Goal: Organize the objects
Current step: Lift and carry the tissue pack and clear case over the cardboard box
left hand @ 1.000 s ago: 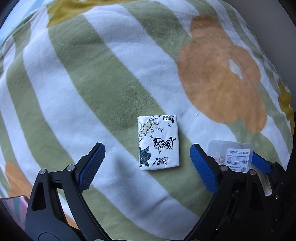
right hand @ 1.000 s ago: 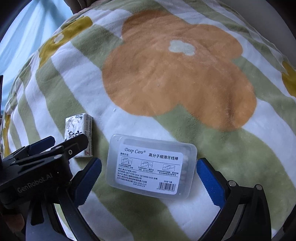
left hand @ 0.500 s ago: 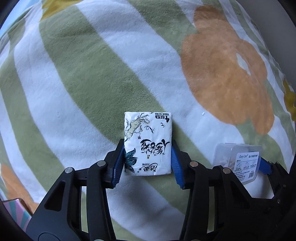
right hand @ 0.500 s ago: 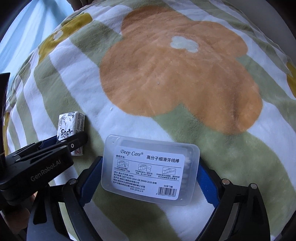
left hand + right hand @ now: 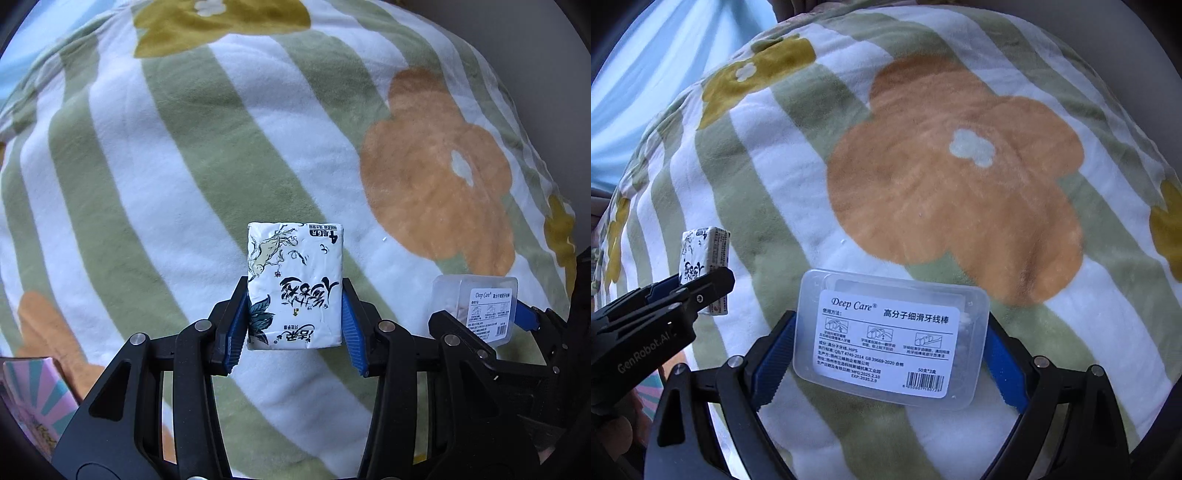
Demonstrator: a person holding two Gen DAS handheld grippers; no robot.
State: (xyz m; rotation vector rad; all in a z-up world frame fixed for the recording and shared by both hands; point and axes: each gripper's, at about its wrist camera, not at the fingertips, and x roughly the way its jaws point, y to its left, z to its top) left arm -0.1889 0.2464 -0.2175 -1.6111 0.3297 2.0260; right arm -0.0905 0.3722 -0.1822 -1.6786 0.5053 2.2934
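1. Your left gripper (image 5: 294, 322) has just clamped its ribbed blue pads on the soft white tissue pack (image 5: 294, 284).
2. Your right gripper (image 5: 888, 350) grasps the clear plastic floss-pick box (image 5: 891, 334), labelled "Deep Care".
3. Both are above the fleecy striped, flowered blanket (image 5: 166, 166).

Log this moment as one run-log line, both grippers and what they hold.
left gripper: shut on tissue pack | right gripper: shut on floss box | below: blanket

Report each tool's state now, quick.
Left tool: shut on the tissue pack.
Right tool: shut on the floss box.
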